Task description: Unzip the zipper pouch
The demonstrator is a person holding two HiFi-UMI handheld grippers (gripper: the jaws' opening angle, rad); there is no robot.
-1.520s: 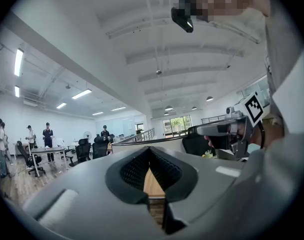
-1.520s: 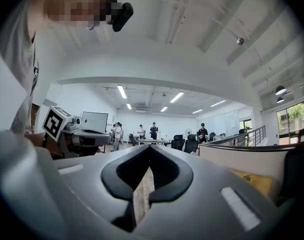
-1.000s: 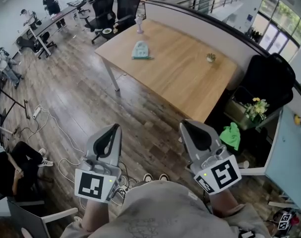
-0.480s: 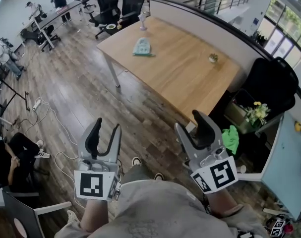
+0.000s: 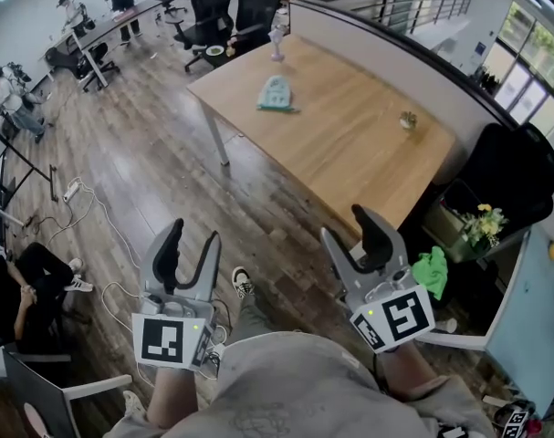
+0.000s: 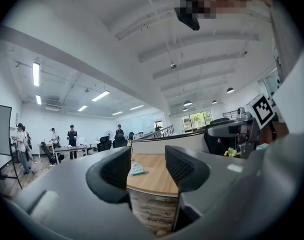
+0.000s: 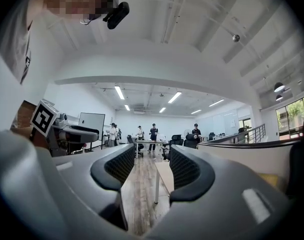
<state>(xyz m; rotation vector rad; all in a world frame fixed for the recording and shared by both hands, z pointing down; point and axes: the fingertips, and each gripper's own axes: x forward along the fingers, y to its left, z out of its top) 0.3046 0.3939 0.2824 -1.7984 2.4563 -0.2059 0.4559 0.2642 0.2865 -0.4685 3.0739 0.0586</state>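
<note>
Pale teal against blond wood, the zipper pouch (image 5: 276,93) lies at the far end of the table (image 5: 350,162), set in a little from its left edge and well apart from both your tools. The unzipping has not begun, and you are standing back from the table's near corner. The left gripper (image 5: 191,245) and the right gripper (image 5: 350,231) are held out over the plank floor. The jaws of both are opening, and each gripper view shows only the room between its pads. My reading is that the approach is the step in hand. You need to get to the pouch's side of the table, then pin one end of the pouch with one gripper while the other takes the zipper pull. From here the pull is too small to make out, so find which end it sits at before you commit. The tabletop gives you room. A small pot-like object (image 5: 407,119) sits near the right edge and a little upright figure (image 5: 277,42) stands at the far corner, both well apart from the pouch. On the floor, loose cables (image 5: 76,194) trail off to your left, and a black chair (image 5: 505,167) and a green cloth (image 5: 430,272) crowd the right. The left edge looks like the easier side to work from.
</note>
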